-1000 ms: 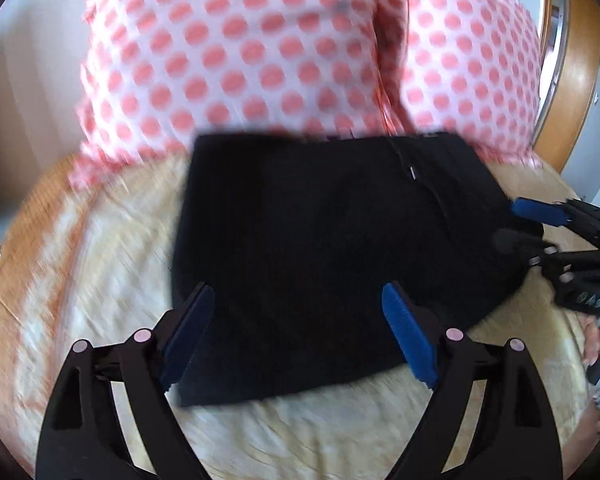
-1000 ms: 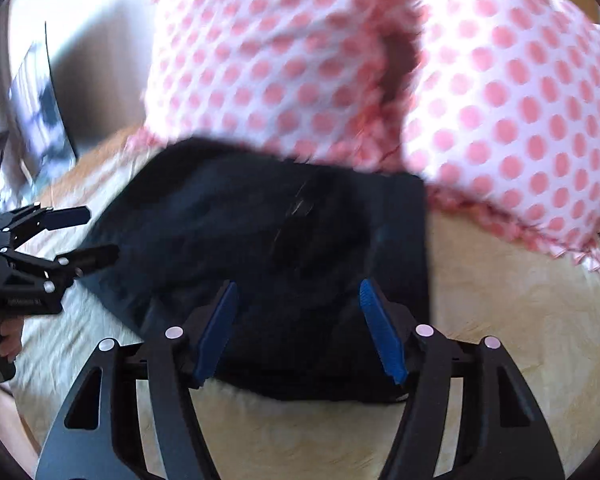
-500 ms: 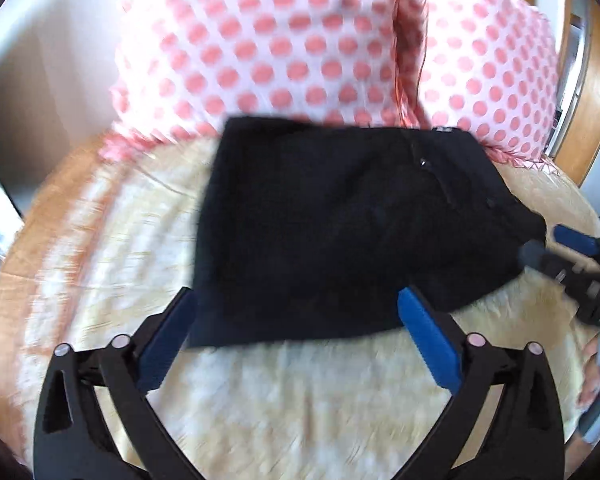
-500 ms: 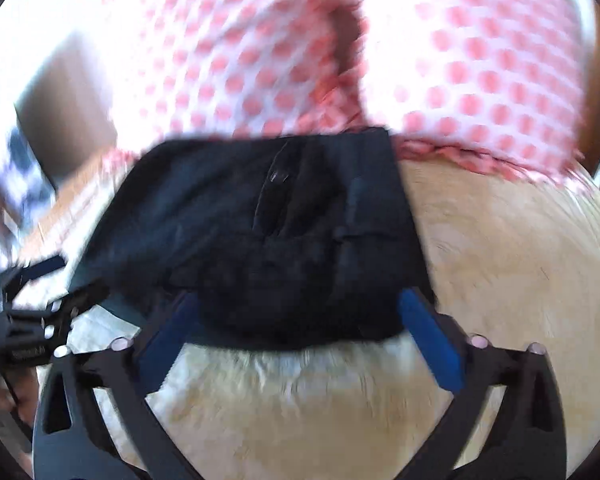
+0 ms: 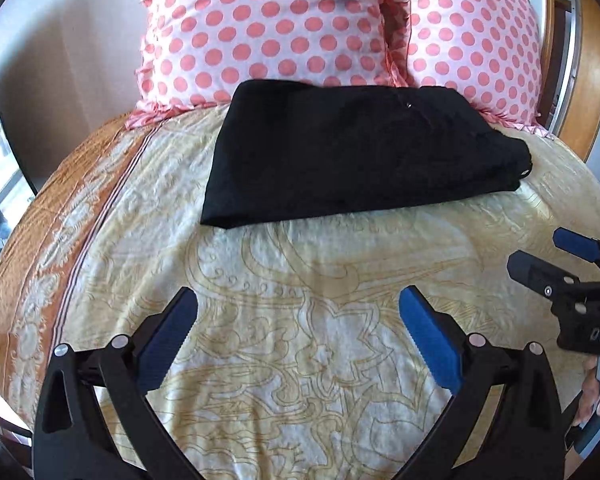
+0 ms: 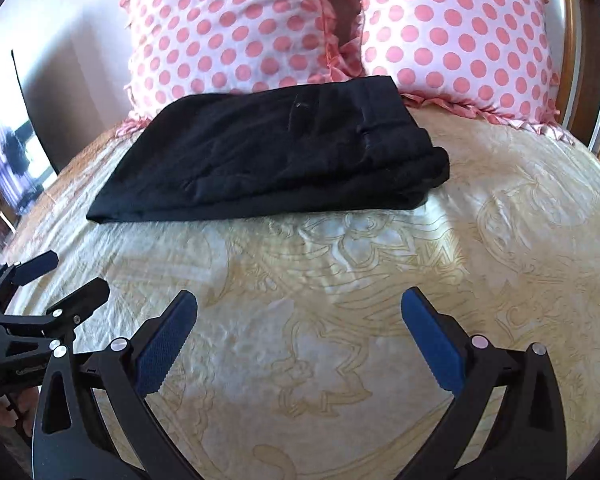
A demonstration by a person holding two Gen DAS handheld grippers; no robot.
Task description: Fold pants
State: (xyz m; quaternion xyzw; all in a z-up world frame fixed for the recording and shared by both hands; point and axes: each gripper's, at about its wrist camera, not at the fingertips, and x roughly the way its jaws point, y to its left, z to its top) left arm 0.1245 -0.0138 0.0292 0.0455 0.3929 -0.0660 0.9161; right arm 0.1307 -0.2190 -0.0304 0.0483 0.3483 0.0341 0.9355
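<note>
Black pants (image 5: 360, 152) lying folded in compact stack on bed (image 5: 300, 320), far edge touching polka-dot pillows (image 5: 268, 28), likely parked there as finished fold. Left tongs (image 5: 298, 334) and right tongs (image 6: 299, 334) both hanging spread wide, having just been opening, nothing between blue pads, well apart from pants; fold appearing complete.

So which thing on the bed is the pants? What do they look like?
Find the bed with the cream and gold patterned cover and look to its far end, where two pink polka-dot pillows lean. Right in front of them lie the pants, folded into a flat bundle. They are the only plain black thing there.
</note>
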